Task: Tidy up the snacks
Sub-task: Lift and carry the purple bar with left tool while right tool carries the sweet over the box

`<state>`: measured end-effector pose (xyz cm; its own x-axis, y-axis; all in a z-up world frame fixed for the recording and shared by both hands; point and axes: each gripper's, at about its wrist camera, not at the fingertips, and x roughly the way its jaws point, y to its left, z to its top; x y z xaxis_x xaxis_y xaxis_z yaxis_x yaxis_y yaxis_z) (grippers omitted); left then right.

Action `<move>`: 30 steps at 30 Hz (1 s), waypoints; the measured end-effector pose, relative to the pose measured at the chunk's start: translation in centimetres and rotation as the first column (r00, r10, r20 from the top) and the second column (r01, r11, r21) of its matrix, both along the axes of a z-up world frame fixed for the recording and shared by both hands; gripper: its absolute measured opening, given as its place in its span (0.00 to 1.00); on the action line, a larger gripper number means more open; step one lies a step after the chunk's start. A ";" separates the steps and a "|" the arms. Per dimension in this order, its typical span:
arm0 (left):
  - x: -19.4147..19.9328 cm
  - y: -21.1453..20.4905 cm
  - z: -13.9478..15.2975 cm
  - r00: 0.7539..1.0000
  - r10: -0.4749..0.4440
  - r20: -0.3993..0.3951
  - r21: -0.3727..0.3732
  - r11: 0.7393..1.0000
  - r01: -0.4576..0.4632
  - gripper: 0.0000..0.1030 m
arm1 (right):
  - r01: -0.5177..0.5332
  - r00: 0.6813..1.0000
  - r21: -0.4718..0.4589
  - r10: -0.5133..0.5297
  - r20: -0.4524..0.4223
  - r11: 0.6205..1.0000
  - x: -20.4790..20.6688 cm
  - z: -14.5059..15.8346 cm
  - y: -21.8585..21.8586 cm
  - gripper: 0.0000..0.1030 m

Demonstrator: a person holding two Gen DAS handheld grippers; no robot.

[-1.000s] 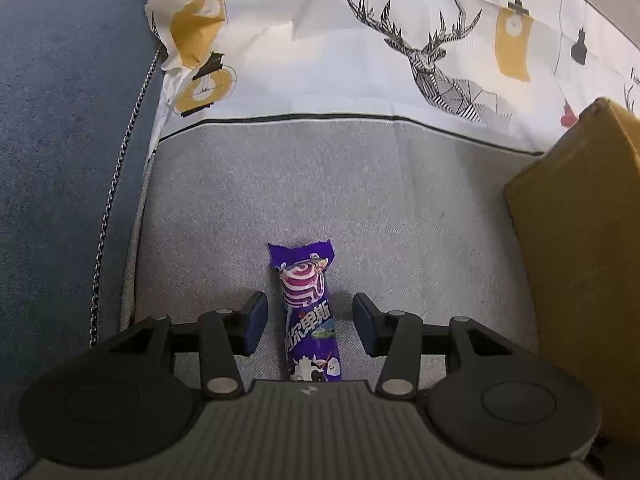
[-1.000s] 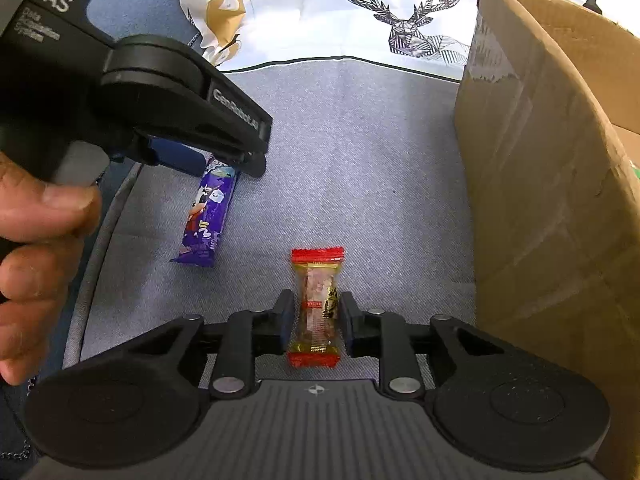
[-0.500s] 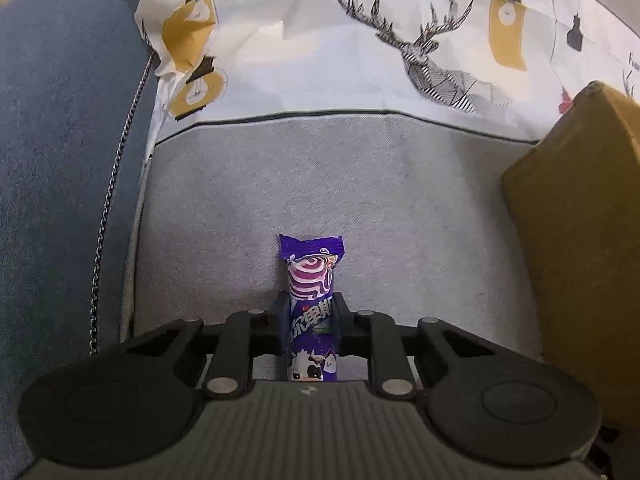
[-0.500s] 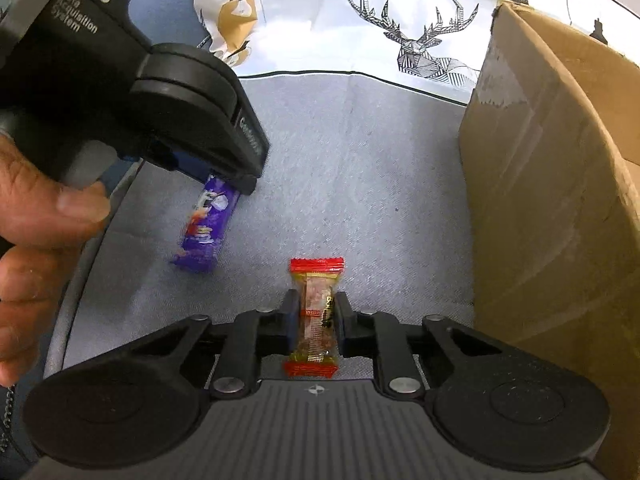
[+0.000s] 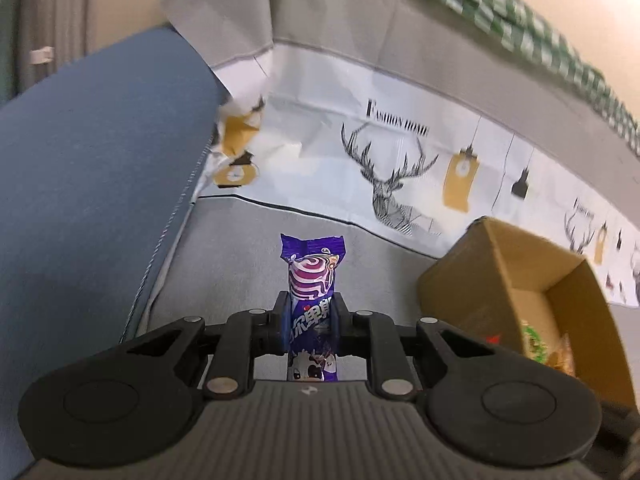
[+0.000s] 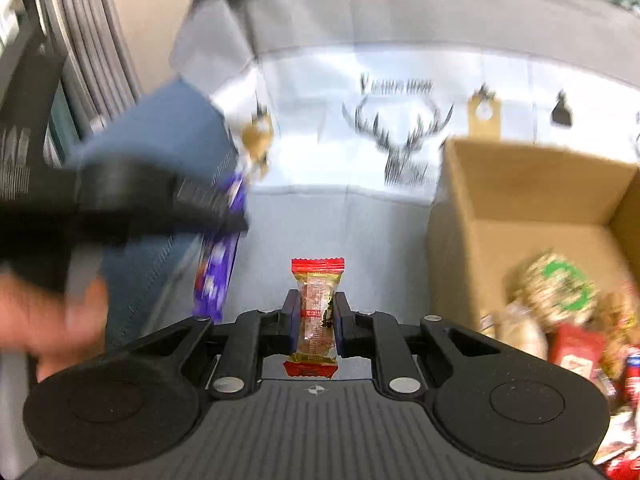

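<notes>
1. Left wrist view: left gripper [image 5: 310, 312] at 6 o'clock, jaws clenched on a purple snack bar [image 5: 311, 304] — wrapper gripped around its middle, swirl-printed upper end sticking out toward 12 o'clock, crimped top edge free, lower end reaching back to the gripper body.
2. Held clear of the grey cushion [image 5: 240, 264] behind it; no contact visible between wrapper and fabric.
3. At 3 o'clock, an open cardboard box [image 5: 452, 280], tilted in the fisheye, with green-and-white and yellowish packets [image 5: 536, 338] visible inside near its right wall.
4. At 12 to 1 o'clock, a white cloth with a deer print [image 5: 390, 184], lantern motifs and lettering; at 9 o'clock, a blue cushion [image 5: 92, 184] with a chain-like trim along its edge.
5. Right wrist view, much of it blurred: right gripper [image 6: 316, 320] at 6 o'clock, jaws clenched on a red-ended candy [image 6: 316, 312] — clear wrapper with brownish filling pinched at the middle, red crimped end toward 12 o'clock, the other red end just in front of the gripper body.
6. At 9 o'clock, the left gripper [image 6: 224, 216] seen from the side as a dark smear, the purple snack bar [image 6: 216, 272] hanging from it, well apart from the candy; a hand [image 6: 52, 320] on its handle at 8 o'clock.
7. At 3 o'clock, the cardboard box [image 6: 520, 188] open toward the camera, holding a heap of snack packets [image 6: 560, 292] — green-and-white, red and tan wrappers, blurred beyond closer reading.
</notes>
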<state>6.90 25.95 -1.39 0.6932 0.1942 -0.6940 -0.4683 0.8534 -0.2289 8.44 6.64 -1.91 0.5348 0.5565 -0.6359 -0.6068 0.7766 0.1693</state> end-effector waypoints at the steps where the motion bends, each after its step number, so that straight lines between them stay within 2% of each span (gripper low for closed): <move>1: -0.6 -0.7 0.4 1.000 0.002 0.018 0.004 1.000 -0.002 0.20 | -0.001 1.000 0.027 0.000 0.012 1.000 -0.2 0.9 -1.2 0.17; 7: -4.2 -5.4 3.1 0.989 -0.041 0.145 0.028 0.999 0.037 0.20 | 0.010 0.995 0.156 -0.026 0.101 0.988 0.1 5.6 -9.6 0.17; 10: -5.3 -7.8 4.4 0.972 -0.082 0.219 0.026 0.997 0.078 0.20 | 0.023 0.981 0.178 -0.057 0.187 0.984 0.5 6.3 -13.8 0.17; 13: -5.0 -10.6 5.3 0.960 -0.136 0.246 0.076 0.990 0.120 0.20 | 0.070 0.958 0.214 -0.125 0.257 0.974 1.0 5.4 -18.0 0.17; 15: -4.8 -11.8 5.7 0.952 -0.151 0.267 0.068 0.988 0.137 0.20 | 0.159 0.953 0.205 -0.204 0.224 0.966 1.6 4.3 -20.2 0.16; 16: -4.5 -12.3 5.7 0.949 -0.153 0.276 0.055 0.988 0.144 0.20 | 0.192 0.947 0.230 -0.241 0.210 0.954 1.9 4.4 -21.3 0.16; 19: -3.8 -13.9 6.1 0.938 -0.155 0.309 0.018 0.987 0.158 0.20 | 0.235 0.934 0.260 -0.292 0.207 0.937 2.3 4.5 -23.6 0.16; 27: -1.3 -18.3 6.1 0.906 -0.217 0.363 0.022 0.974 0.224 0.20 | 0.277 0.918 0.208 -0.322 0.231 0.938 3.1 3.7 -25.2 0.16; 30: 0.1 -19.9 5.4 0.912 -0.239 0.332 0.030 0.970 0.243 0.20 | 0.290 0.917 0.192 -0.329 0.223 0.938 2.9 3.3 -25.8 0.16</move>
